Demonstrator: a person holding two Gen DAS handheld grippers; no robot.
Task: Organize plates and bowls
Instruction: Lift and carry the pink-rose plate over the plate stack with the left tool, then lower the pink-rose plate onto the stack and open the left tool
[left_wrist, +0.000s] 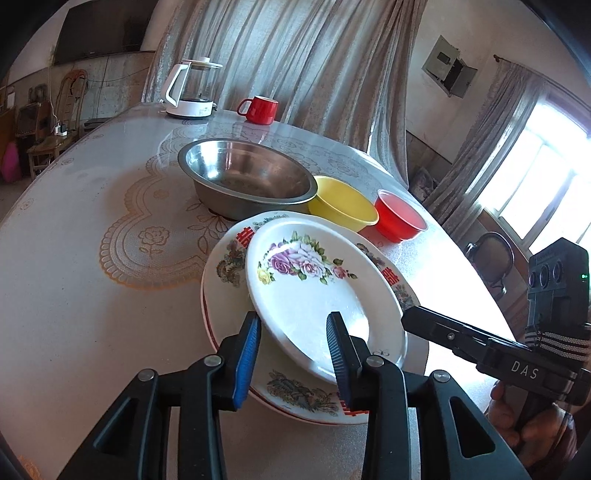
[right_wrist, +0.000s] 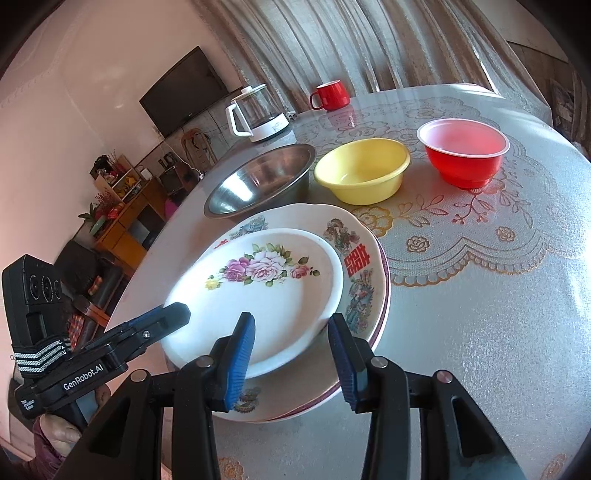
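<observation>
The left gripper (left_wrist: 293, 326) stands spread around the near rim of the rose plate (left_wrist: 314, 291), pads not pressing (it lies on the larger patterned plate (left_wrist: 225, 266)). The right gripper (right_wrist: 291, 332) is also spread, at that plate's edge. Beyond both sit the steel bowl (left_wrist: 247, 177), yellow bowl (left_wrist: 343, 205) and red bowl (left_wrist: 400, 218) on the counter (left_wrist: 74, 258).

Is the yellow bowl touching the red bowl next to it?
Apart. The right wrist view shows a clear strip of tablecloth between the yellow bowl and the red bowl.
</observation>
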